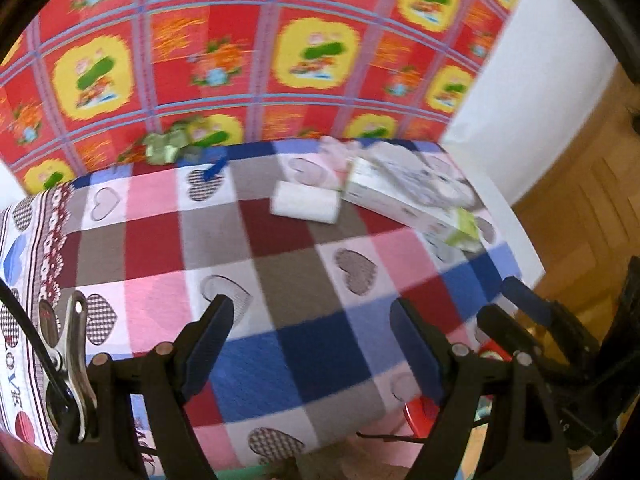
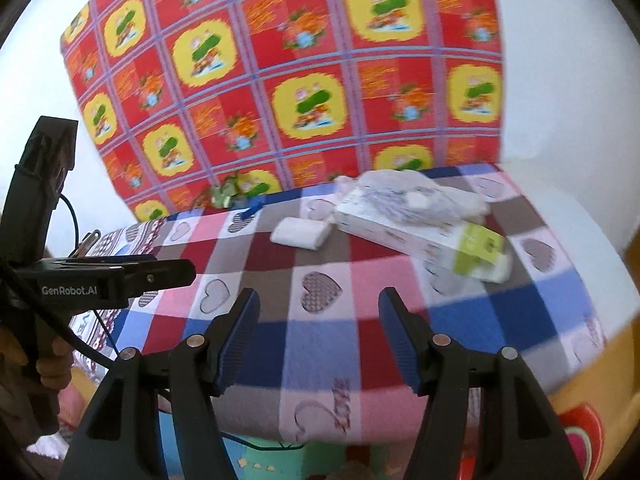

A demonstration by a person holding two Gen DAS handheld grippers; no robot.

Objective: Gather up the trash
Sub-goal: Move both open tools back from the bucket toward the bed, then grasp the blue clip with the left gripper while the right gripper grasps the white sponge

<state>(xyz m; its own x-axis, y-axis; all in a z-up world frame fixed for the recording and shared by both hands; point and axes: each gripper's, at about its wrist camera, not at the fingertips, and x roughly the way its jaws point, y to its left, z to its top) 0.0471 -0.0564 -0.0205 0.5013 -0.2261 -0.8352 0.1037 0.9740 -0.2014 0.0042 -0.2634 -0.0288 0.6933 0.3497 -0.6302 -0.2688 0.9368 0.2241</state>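
Observation:
On the checked heart-print tablecloth [image 1: 280, 272] [image 2: 320, 344] lie a white folded tissue wad [image 1: 306, 202] [image 2: 301, 233], a long white carton with a green end [image 1: 416, 196] [image 2: 424, 232], a crumpled white plastic wrap [image 2: 404, 184] on the carton, a green crumpled wrapper [image 1: 166, 146] [image 2: 226, 196] at the far edge and a small blue scrap [image 1: 214, 170] [image 2: 253, 209]. My left gripper [image 1: 312, 320] is open above the near part of the table, nothing between its fingers. My right gripper [image 2: 318, 312] is open too, over the near edge, short of the trash.
A red and yellow patterned sheet [image 1: 256, 48] [image 2: 288, 80] hangs on the wall behind the table. A metal clip [image 1: 74, 360] grips the cloth at the left edge. Wooden floor [image 1: 580, 208] lies to the right. The left gripper's body [image 2: 100, 280] shows at the right view's left side.

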